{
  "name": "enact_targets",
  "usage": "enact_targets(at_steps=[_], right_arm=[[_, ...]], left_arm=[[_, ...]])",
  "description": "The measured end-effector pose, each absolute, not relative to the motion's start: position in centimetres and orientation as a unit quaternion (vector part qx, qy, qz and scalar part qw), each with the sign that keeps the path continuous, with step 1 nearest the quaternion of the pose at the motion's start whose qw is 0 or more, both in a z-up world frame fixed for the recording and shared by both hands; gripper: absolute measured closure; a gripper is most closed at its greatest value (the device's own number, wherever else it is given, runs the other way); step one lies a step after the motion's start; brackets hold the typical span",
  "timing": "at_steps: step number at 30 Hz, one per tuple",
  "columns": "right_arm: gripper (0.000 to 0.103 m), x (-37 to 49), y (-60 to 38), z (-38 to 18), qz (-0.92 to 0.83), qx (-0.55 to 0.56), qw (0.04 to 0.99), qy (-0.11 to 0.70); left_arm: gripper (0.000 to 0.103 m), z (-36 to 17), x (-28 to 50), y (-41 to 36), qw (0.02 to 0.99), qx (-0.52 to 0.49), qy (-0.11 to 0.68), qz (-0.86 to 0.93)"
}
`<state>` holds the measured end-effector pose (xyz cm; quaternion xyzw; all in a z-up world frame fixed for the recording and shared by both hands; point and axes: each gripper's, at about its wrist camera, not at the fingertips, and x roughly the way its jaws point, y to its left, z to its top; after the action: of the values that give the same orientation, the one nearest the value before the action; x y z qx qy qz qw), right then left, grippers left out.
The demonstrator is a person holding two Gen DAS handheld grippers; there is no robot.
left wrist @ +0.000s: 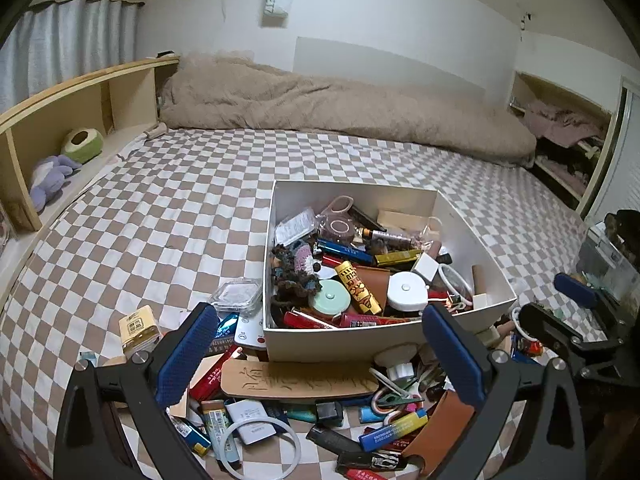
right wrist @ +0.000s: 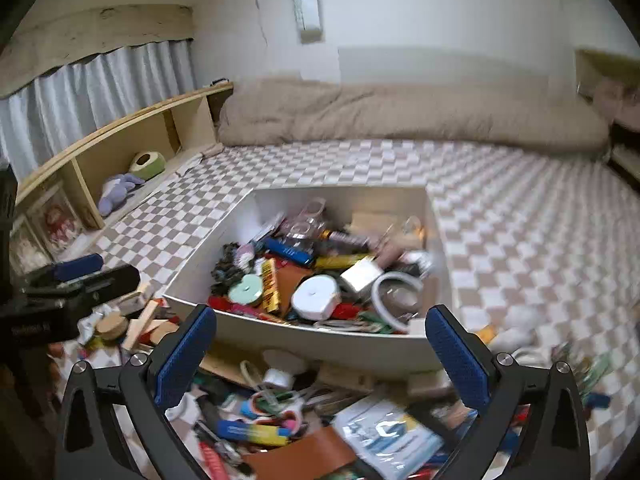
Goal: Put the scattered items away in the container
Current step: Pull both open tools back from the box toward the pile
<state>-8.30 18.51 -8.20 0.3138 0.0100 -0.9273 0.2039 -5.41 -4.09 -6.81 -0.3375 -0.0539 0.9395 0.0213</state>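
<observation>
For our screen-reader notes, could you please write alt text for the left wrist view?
An open, empty left claw hovers over scattered lighters and small clutter in front of a white rectangular cardboard box already heaped with items, on a brown-and-white checkered bedsheet. The right claw shows at the right edge.

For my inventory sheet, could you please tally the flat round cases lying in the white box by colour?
White flat round case: 1
Mint-green flat round case: 1
Total in the white box: 2
</observation>
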Motion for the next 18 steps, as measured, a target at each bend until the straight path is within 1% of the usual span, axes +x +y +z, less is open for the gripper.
enact_targets(at_steps=[6,12,18], right_arm=[[0.000,-6.8,19.6,-7.1,-0.940,0.278,0.196,0.027],[0.000,-5.5,20.8,-6.8,-0.947,0.256,0.196,0.008],[0.000,-4.6,22.3,-6.9,-0.951,0.240,0.195,-0.006]], left_arm=[[0.000,-6.3,-4.3,-3.9,0.023,-0.322,-0.048,0.945],[0.000,-6.2,-3.1,-3.5,0.024,-0.307,-0.036,0.951],[0.000,-6.4,-2.5,-3.9,0.028,-0.293,-0.046,0.955]])
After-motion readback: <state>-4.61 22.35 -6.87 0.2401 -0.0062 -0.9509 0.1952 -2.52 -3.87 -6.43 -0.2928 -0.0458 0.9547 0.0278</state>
